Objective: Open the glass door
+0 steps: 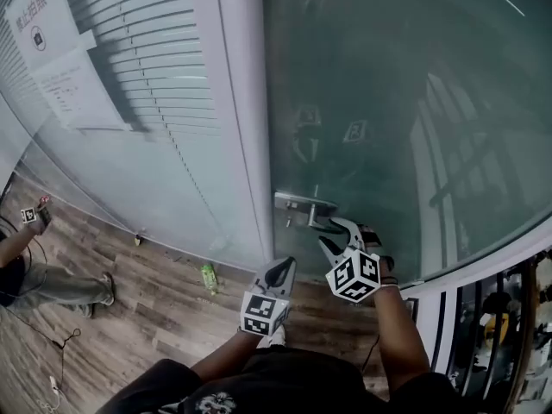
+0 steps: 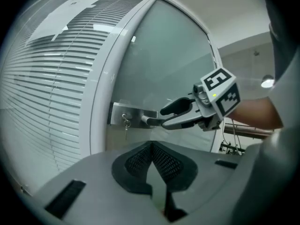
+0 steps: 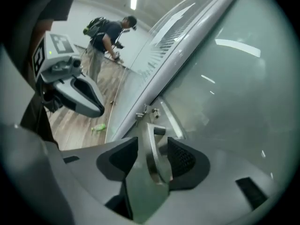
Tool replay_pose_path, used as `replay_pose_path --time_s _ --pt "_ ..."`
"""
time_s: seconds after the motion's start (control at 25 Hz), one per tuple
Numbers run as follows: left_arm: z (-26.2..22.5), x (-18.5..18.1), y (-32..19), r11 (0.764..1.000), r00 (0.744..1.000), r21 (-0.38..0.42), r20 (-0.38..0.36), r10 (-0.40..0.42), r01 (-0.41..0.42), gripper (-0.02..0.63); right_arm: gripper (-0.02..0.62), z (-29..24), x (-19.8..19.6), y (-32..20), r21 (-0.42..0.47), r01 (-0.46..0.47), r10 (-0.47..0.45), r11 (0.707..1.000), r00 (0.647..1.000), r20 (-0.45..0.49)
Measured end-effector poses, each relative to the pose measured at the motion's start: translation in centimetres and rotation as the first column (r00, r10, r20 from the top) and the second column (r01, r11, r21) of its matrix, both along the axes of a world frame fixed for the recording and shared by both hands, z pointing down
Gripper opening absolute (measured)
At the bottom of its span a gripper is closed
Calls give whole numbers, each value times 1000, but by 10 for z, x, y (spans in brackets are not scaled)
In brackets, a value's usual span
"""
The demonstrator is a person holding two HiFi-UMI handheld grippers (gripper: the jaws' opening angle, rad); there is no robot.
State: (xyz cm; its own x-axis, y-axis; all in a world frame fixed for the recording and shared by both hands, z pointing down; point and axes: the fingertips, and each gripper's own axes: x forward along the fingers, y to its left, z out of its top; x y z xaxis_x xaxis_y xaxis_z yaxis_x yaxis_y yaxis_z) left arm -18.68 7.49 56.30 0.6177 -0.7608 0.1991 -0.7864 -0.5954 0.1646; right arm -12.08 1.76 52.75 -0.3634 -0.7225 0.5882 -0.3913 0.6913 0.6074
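R hand-held gripper (image 1: 330,232), nose-down, astride handle (image 3: 151,144)

The floor (image 1: 164,309) is of grey-brown wood-look planks. A small green object (image 1: 209,277) lies on it near the foot of the glass door (image 1: 388,102). At the left a thin cable (image 1: 57,345) trails across the planks, and a person's shoe (image 1: 105,287) stands on them.

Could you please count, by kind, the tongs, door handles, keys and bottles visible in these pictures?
Tongs: 2 (left tongs, right tongs)
Door handle: 1
Key: 1
Green bottle: 1
Total: 5
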Motion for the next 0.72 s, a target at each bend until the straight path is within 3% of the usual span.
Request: replay_pose_path --time_s 0.12,0.24,0.32,0.44,0.6,0.72 --pt "8 -2 -5 1000 1000 -10 1 20 -20 6 183 26 -1 -17 -85 43 -59 995 979 -193" --pt "14 -7 -8 999 1000 -28 5 30 -30 6 183 49 -4 -23 -180 68 -114 981 960 -256" --pt "14 -10 -9 998 999 -56 7 41 -40 6 172 59 -5 -26 -218 66 -124 974 957 -263" --pt "17 -17 -18 999 999 -42 7 31 -31 6 29 61 -9 -35 -201 51 -100 978 965 -241" --pt "19 -22 -31 999 1000 -21 5 30 -30 6 20 63 -15 -42 -187 69 -108 980 972 -209" --pt "19 -19 -31 998 999 -39 -1 47 -47 6 20 62 -18 -41 -174 83 -107 981 986 -130"
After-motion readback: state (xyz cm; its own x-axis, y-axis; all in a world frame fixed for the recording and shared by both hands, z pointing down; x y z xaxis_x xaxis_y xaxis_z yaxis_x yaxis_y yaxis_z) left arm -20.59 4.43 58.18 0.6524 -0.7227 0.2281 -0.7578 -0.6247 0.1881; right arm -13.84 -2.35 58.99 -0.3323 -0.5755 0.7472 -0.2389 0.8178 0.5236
